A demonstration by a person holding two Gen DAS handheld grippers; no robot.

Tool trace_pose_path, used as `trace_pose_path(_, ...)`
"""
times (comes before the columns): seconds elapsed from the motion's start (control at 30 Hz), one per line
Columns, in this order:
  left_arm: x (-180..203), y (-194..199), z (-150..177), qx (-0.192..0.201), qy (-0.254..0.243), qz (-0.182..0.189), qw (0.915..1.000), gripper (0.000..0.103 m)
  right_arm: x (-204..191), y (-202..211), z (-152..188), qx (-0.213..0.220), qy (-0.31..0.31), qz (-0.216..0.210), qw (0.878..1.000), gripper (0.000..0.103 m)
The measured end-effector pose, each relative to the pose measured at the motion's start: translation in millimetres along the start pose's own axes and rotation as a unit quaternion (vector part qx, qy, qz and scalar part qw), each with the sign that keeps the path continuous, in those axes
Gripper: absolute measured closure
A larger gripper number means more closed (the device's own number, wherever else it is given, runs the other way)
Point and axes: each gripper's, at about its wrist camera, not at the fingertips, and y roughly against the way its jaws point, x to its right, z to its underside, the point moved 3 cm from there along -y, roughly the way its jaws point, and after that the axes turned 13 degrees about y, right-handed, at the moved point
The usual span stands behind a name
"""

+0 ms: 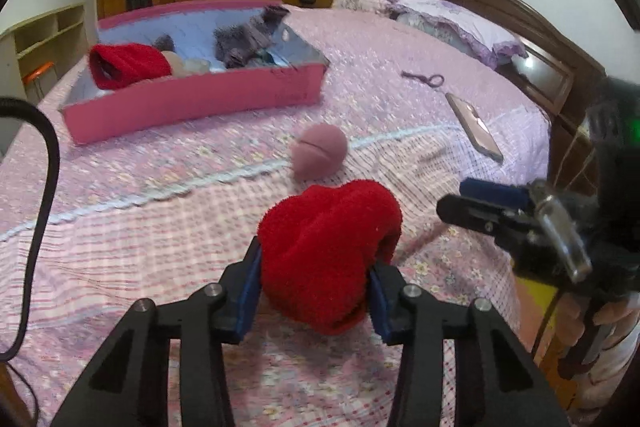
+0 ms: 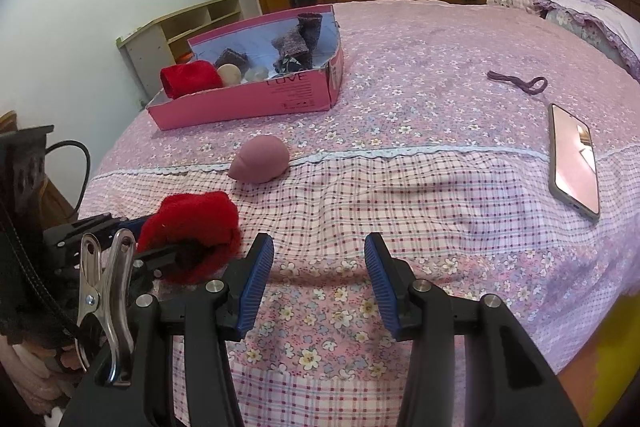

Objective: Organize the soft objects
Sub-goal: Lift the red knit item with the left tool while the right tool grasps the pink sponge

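Left gripper [image 1: 316,291] clamps the red sock [image 1: 328,251]; right gripper [image 2: 319,279] gapes empty, pink sponge [image 2: 260,159] beyond.

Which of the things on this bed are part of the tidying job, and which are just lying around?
Part of the job:
- red fuzzy sock, between the left gripper pads
- pink sponge
- pink box holding sorted soft items

Just lying about:
- phone
- purple hair tie
- pillows
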Motion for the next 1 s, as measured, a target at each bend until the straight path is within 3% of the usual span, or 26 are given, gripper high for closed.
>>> trace_pose_path(0.27,-49,21,-23,0.042,0.053,-0.055,0.9962,0.056,-15,-13,-13,-0.003,0.011,-0.017,1.0,0.055)
trace_pose_path(0.5,-97,22,-30,0.051,0.114,-0.094,0.9878,0.056,-35,-32,-31,-0.003,0.025,-0.021,0.999,0.055)
trace_pose_path(0.63,-112,22,-32,0.058,0.134,-0.104,0.9838,0.056,-42,-46,-44,-0.001,0.007,-0.03,1.0,0.055)
trace_pose_path(1.0,-127,18,-27,0.055,0.154,-0.111,0.9803,0.055,-39,-78,-58,-0.006,-0.023,-0.004,1.0,0.055)
